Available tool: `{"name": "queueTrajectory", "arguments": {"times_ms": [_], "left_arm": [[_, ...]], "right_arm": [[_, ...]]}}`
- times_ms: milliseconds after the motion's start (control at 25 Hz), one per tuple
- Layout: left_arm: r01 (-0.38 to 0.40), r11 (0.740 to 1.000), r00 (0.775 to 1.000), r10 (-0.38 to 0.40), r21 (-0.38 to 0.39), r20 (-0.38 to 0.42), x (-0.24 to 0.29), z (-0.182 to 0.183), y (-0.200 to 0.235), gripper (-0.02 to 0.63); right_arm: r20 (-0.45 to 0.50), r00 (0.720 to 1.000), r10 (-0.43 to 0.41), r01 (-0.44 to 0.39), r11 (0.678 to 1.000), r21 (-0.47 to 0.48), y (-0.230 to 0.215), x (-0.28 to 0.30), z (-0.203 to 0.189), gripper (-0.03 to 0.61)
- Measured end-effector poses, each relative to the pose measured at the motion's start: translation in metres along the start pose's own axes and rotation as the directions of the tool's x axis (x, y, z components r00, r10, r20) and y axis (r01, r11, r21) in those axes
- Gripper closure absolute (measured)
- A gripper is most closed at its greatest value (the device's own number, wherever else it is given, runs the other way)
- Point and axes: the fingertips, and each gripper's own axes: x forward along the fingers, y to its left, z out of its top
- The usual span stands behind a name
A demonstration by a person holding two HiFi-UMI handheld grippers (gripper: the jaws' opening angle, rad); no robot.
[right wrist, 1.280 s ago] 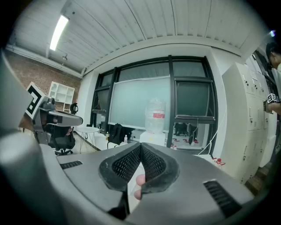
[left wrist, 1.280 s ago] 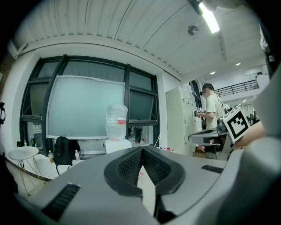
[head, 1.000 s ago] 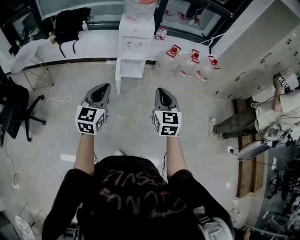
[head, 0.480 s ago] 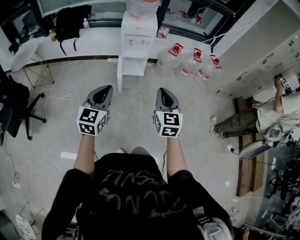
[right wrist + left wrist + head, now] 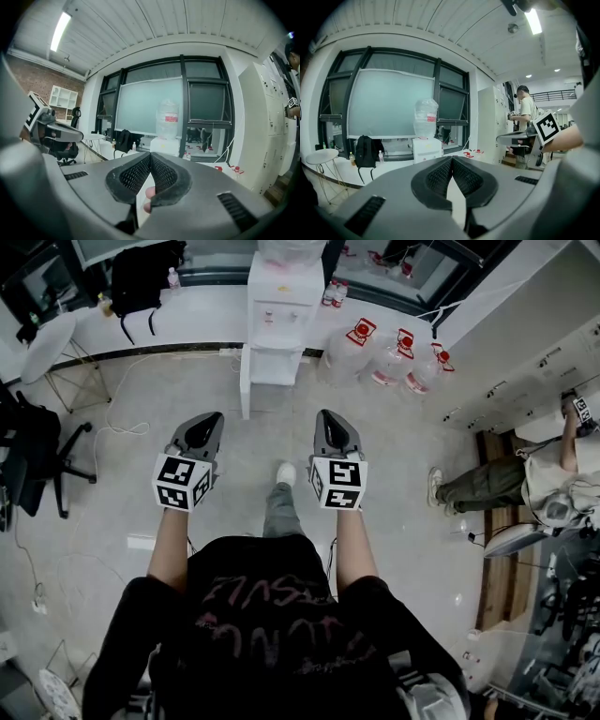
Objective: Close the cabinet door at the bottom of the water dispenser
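The white water dispenser stands against the far wall with a bottle on top. Its bottom cabinet is open, and the door is swung out toward me on the left side. Both grippers hang in the air well short of it, over the floor. My left gripper is shut and empty, and so is my right gripper. The left gripper view has the dispenser just above the closed left gripper. In the right gripper view the dispenser lies beyond the closed right gripper.
Three large water bottles stand on the floor right of the dispenser. A black backpack rests on the ledge to its left, near a round white table and a black office chair. A person stands by white lockers at right.
The dispenser has drawn nearer and lower in the head view. The holder's leg and shoe have come into view between the two grippers. Both grippers stay shut.
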Motion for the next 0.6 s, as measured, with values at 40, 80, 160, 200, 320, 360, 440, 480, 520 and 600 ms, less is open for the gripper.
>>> {"name": "queueTrajectory", "arguments": {"times_ms": [40, 80, 160, 200, 320, 360, 440, 480, 520, 600], "left_arm": [[-0.003, 1.000, 1.000, 0.003, 0.002, -0.002, 0.006, -0.001, 0.006, 0.598], [-0.006, 1.000, 1.000, 0.006, 0.003, -0.004, 0.013, -0.001, 0.012, 0.598], [-0.014, 1.000, 1.000, 0.014, 0.002, -0.007, 0.030, -0.001, 0.025, 0.598], [-0.017, 1.000, 1.000, 0.017, -0.001, -0.010, 0.039, -0.001, 0.031, 0.598], [-0.021, 1.000, 0.999, 0.021, -0.010, -0.030, 0.067, -0.001, 0.045, 0.598], [-0.022, 1.000, 0.999, 0.022, -0.010, -0.039, 0.078, -0.001, 0.050, 0.598], [-0.027, 1.000, 0.998, 0.026, -0.012, -0.056, 0.100, -0.002, 0.060, 0.598], [-0.030, 0.999, 0.997, 0.029, -0.016, -0.065, 0.112, -0.003, 0.065, 0.598], [-0.032, 0.999, 0.997, 0.031, -0.020, -0.074, 0.123, -0.005, 0.070, 0.598], [-0.035, 0.999, 0.995, 0.032, -0.028, -0.095, 0.145, -0.009, 0.078, 0.598]], "right_arm": [[0.002, 1.000, 0.002, -0.002, 1.000, 0.003, -0.002, 0.009, 0.000, 0.566], [0.006, 1.000, 0.005, -0.005, 1.000, 0.008, -0.005, 0.019, 0.001, 0.566], [0.007, 1.000, 0.011, -0.011, 1.000, 0.015, -0.011, 0.042, 0.001, 0.566], [0.003, 1.000, 0.017, -0.017, 1.000, 0.012, -0.015, 0.054, 0.000, 0.566], [-0.019, 0.999, 0.039, -0.039, 0.999, -0.002, -0.026, 0.090, -0.002, 0.566], [-0.025, 0.999, 0.044, -0.044, 0.999, 0.001, -0.031, 0.104, -0.002, 0.566], [-0.037, 0.998, 0.054, -0.053, 0.998, 0.015, -0.043, 0.131, -0.004, 0.566], [-0.043, 0.997, 0.059, -0.058, 0.998, 0.020, -0.049, 0.145, -0.006, 0.566], [-0.049, 0.997, 0.064, -0.063, 0.998, 0.023, -0.055, 0.158, -0.008, 0.566], [-0.061, 0.995, 0.074, -0.073, 0.997, 0.021, -0.066, 0.186, -0.011, 0.566]]}}
